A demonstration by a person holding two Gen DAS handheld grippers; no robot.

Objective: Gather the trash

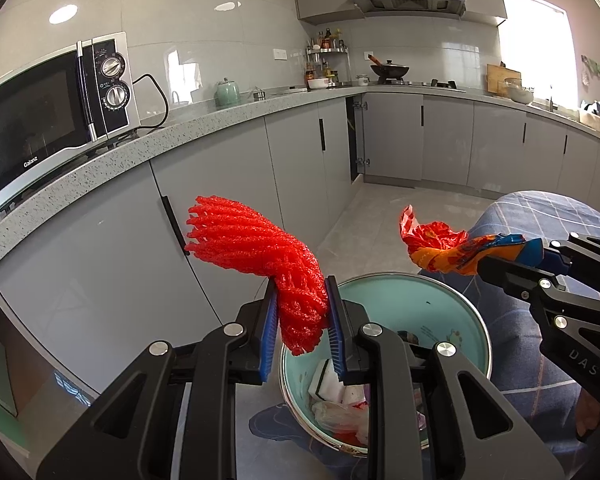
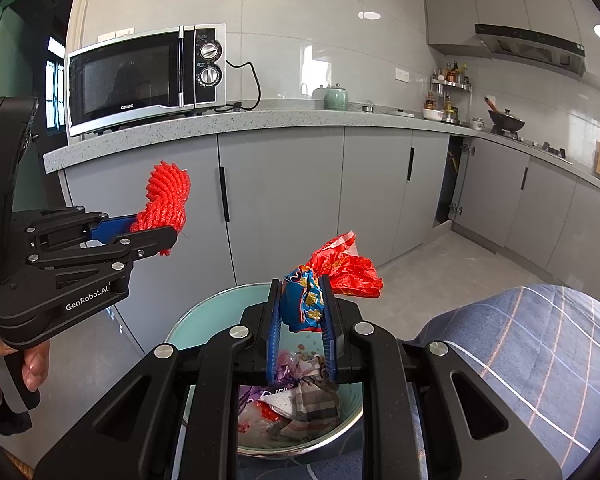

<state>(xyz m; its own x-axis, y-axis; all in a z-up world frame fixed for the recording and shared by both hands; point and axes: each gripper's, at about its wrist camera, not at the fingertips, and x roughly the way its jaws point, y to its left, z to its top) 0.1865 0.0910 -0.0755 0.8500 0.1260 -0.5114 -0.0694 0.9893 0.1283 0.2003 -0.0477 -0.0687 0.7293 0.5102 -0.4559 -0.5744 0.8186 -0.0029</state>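
My left gripper [image 1: 302, 312] is shut on a red foam net sleeve [image 1: 260, 252] and holds it above a round teal trash bin [image 1: 440, 300]. The bin holds several pieces of trash. My right gripper [image 2: 302, 312] is shut on a crumpled red, orange and blue snack wrapper [image 2: 332, 276], also above the bin [image 2: 204, 320]. In the left wrist view the right gripper [image 1: 500, 256] comes in from the right with the wrapper [image 1: 440, 246]. In the right wrist view the left gripper [image 2: 152, 232] is at the left with the net sleeve [image 2: 166, 200].
Grey cabinets [image 1: 220, 184] run under a speckled counter [image 2: 300, 118] with a microwave [image 2: 144, 78] and a green jar [image 2: 336, 98]. A stove with a wok [image 1: 390, 70] is far back. The person's blue plaid leg [image 2: 540, 352] is right of the bin.
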